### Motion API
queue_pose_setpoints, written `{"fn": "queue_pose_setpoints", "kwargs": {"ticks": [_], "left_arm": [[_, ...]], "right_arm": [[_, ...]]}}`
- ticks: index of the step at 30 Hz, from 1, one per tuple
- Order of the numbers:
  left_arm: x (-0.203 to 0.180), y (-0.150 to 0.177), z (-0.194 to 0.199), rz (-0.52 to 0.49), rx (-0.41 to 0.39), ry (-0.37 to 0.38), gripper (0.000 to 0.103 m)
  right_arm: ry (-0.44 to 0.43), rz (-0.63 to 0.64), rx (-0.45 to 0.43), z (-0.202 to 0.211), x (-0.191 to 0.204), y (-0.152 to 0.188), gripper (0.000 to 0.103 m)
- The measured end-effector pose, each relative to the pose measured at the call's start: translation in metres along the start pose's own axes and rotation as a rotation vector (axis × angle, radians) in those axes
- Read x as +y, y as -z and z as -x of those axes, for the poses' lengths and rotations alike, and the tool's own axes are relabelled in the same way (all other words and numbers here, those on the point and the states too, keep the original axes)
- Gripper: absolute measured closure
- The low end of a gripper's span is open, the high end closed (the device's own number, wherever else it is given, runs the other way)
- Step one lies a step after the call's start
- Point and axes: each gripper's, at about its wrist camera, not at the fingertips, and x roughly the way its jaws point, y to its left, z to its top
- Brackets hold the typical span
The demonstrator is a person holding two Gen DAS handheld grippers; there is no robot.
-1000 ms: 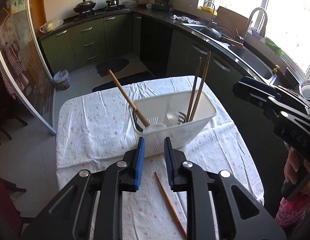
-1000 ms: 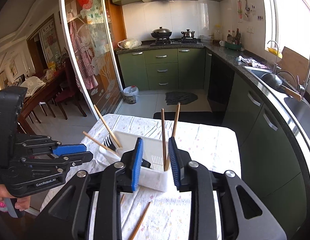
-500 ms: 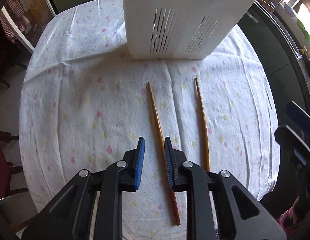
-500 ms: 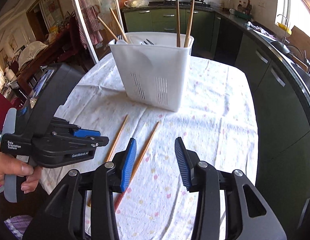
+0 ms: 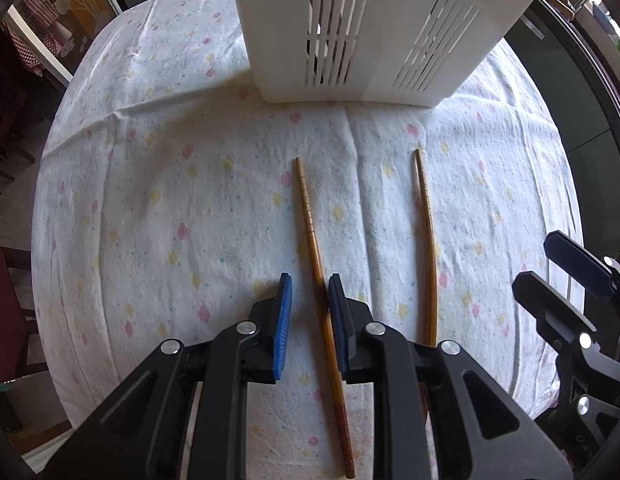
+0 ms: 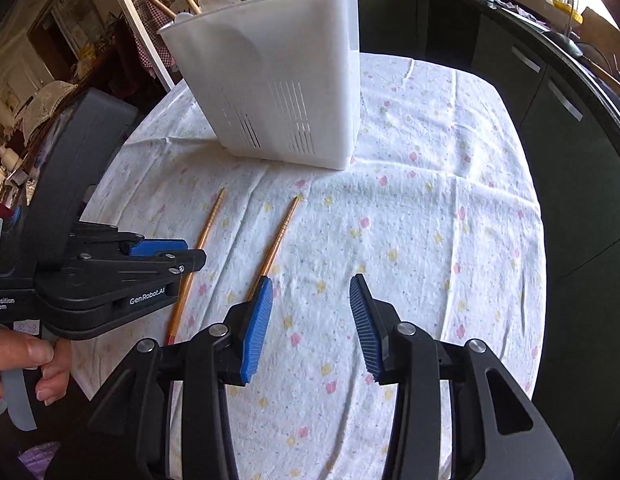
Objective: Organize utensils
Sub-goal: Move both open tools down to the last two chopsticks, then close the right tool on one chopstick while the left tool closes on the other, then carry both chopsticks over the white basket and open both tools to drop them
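Note:
Two wooden chopsticks lie on the flowered tablecloth in front of a white slotted utensil holder (image 5: pixel 374 28). My left gripper (image 5: pixel 309 312) is low over the cloth, open, with the left chopstick (image 5: pixel 310 232) between its jaws, close to the right pad. The right chopstick (image 5: pixel 428 240) lies free beside it. My right gripper (image 6: pixel 310 320) is open and empty above the cloth, to the right of both chopsticks (image 6: pixel 276 240). The holder (image 6: pixel 278 80) has wooden handles sticking out of its top.
The table (image 6: pixel 450 220) is covered with a white flowered cloth. Dark green kitchen cabinets (image 6: pixel 558 92) and a counter run along the right. A glass sliding door and a dining area are at the left. The left gripper's body (image 6: pixel 90 272) shows in the right wrist view.
Both grippers dropped from above the holder to the cloth in front of it. The left gripper's jaws now straddle the left chopstick. The right gripper's jaws opened wider.

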Motion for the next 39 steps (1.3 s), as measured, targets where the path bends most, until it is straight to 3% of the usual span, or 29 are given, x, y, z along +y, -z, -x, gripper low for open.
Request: {"fn": "queue_pose_setpoints", "kwargs": {"ticks": [12, 18, 21, 22, 25, 30, 39], "left_arm": [[0.043, 0.008, 0.001, 0.005, 0.019, 0.02, 0.088], [0.053, 0.001, 0.001, -0.003, 0.011, 0.036, 0.088], [0.057, -0.004, 0.002, 0.003, 0.012, 0.044, 0.088], [0.056, -0.001, 0.005, -0.002, 0.011, 0.043, 0.088], [0.054, -0.002, 0.005, -0.017, 0.009, 0.034, 0.094], [0.053, -0.003, 0.013, -0.023, 0.002, 0.044, 0.097], [0.045, 0.013, 0.083, -0.107, -0.138, 0.064, 0.097]], "right_arm": [[0.047, 0.056, 0.153, -0.056, 0.048, -0.02, 0.064], [0.103, 0.066, 0.198, -0.071, 0.064, -0.022, 0.076], [0.103, 0.059, 0.193, -0.072, 0.067, -0.021, 0.081], [0.102, 0.052, 0.193, -0.072, 0.065, -0.02, 0.09], [0.081, 0.023, 0.182, -0.068, 0.056, -0.019, 0.096], [0.013, 0.009, 0.139, -0.047, 0.044, -0.014, 0.096], [-0.05, 0.027, -0.038, 0.039, 0.036, -0.005, 0.096]]}}
